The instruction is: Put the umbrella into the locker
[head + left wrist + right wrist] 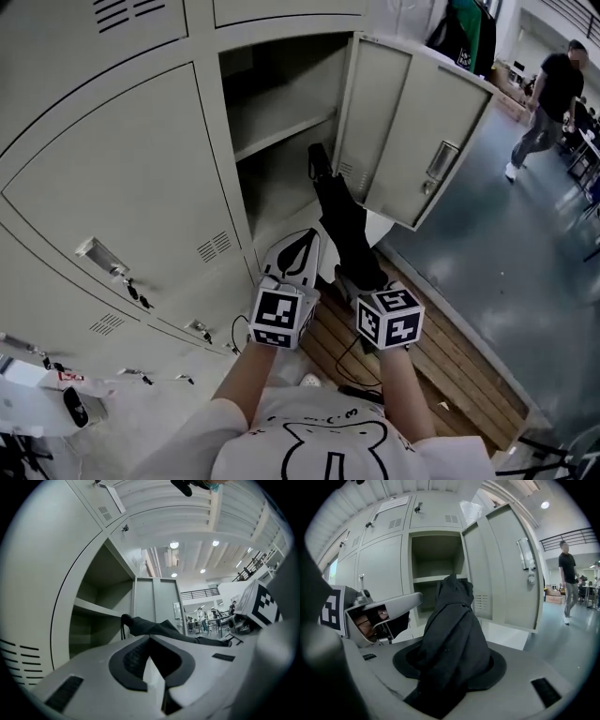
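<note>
Right tongs (451,663) clamp the folded black umbrella (452,620). Left tongs (150,638) closed, empty, just beside. Umbrella's far end sits at the open locker (246,202) mouth, below the shelf (281,127). Approach looks done; insertion and release remain.

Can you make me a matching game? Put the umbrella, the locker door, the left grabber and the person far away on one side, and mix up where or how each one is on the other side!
Things:
1. umbrella
2. locker door
3. left gripper
4. person in a black top

Place or state:
A. swung open
B. out on the grey floor
C. clamped in the right gripper
D. jaws together, nothing between them

Pairs: 1-C, 2-A, 3-D, 4-B
</note>
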`<state>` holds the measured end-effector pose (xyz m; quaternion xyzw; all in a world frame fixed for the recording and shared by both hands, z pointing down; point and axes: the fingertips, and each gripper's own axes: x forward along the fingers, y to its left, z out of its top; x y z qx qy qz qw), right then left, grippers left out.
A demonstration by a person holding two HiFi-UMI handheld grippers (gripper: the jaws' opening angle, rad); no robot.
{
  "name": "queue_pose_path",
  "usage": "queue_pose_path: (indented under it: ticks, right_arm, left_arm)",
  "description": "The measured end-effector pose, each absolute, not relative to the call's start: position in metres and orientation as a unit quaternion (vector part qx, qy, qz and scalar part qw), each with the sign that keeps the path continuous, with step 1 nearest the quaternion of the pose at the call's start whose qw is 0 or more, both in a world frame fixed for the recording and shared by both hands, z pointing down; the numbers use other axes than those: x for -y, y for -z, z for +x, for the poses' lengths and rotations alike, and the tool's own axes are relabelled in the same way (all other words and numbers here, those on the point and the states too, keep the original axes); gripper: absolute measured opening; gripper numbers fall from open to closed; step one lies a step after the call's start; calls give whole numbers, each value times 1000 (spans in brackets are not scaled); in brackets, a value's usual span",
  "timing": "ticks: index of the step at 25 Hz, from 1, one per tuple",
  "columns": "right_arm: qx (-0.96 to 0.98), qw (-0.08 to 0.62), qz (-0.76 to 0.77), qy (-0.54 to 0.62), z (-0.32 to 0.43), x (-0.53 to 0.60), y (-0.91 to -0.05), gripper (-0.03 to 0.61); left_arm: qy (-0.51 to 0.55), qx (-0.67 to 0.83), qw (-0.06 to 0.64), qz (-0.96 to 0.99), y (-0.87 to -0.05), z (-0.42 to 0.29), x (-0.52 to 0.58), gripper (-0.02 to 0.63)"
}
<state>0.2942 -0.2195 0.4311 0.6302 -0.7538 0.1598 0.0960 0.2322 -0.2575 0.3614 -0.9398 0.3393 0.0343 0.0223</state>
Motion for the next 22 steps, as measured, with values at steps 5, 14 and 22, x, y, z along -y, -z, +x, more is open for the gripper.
queue_pose_path:
  ticks: [5,14,22]
  right_arm:
    - [772,133,599,-163,289,239,-441,216]
    - [787,213,560,-148,279,282,-446,219]
    - [794,255,531,-153,269,322,-445,222]
  left_arm:
    - [-28,-368,26,-929,-365,221,267,3]
    - [-29,-390,35,-920,-358,202,284,3]
    - [-24,-398,33,-916,-359,189,302,3]
